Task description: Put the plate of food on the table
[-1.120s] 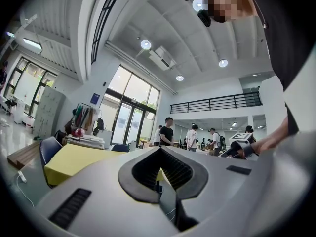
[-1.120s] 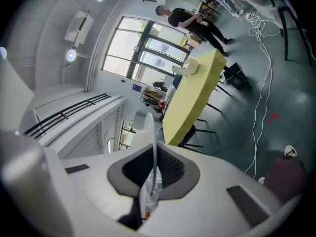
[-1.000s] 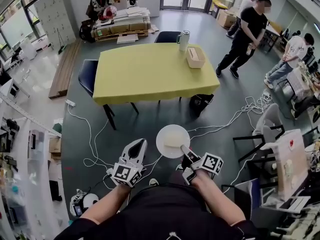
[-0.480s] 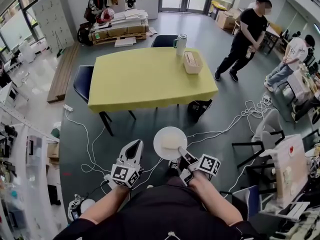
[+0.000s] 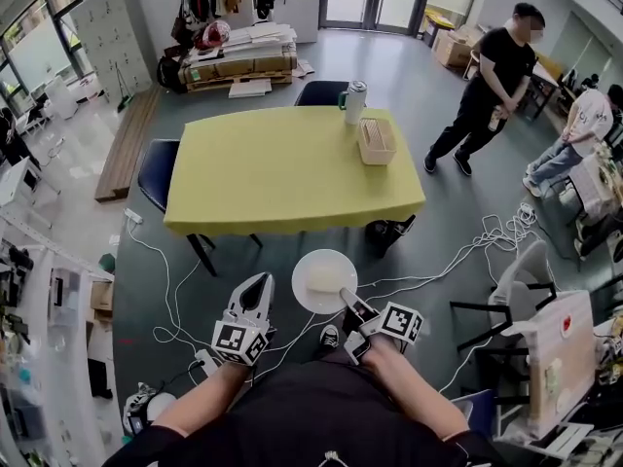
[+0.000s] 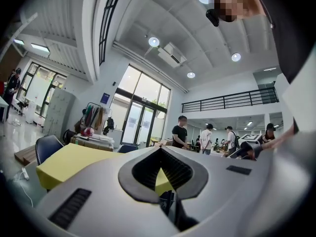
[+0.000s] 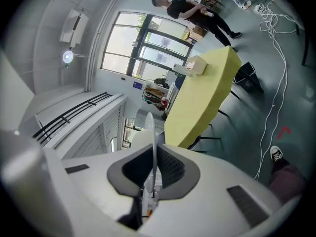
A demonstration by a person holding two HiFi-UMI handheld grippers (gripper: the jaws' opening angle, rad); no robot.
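Observation:
A white plate (image 5: pixel 324 280) carrying a pale slab of food (image 5: pixel 328 277) hangs level over the grey floor, just short of the yellow table (image 5: pixel 282 168). My right gripper (image 5: pixel 345 297) is shut on the plate's near rim. In the right gripper view the plate (image 7: pixel 149 127) shows edge-on, pinched between the jaws of that gripper (image 7: pixel 152 152), with the table (image 7: pixel 202 102) beyond. My left gripper (image 5: pixel 260 284) is held beside the plate on the left, shut and empty. In the left gripper view its tips (image 6: pixel 160 151) meet, and the table (image 6: pixel 69 163) lies ahead.
A metal tumbler (image 5: pixel 354 102) and a wooden box (image 5: pixel 375 141) stand on the table's far right part. Dark chairs (image 5: pixel 156 171) sit at its left and far sides. Cables (image 5: pixel 458 246) trail over the floor, a black bag (image 5: pixel 387 233) lies under the table's right corner, and people (image 5: pixel 490 78) stand at the right.
The table has drawn nearer in the head view as the person walks toward it. Both grippers and the held plate have kept their places relative to the body.

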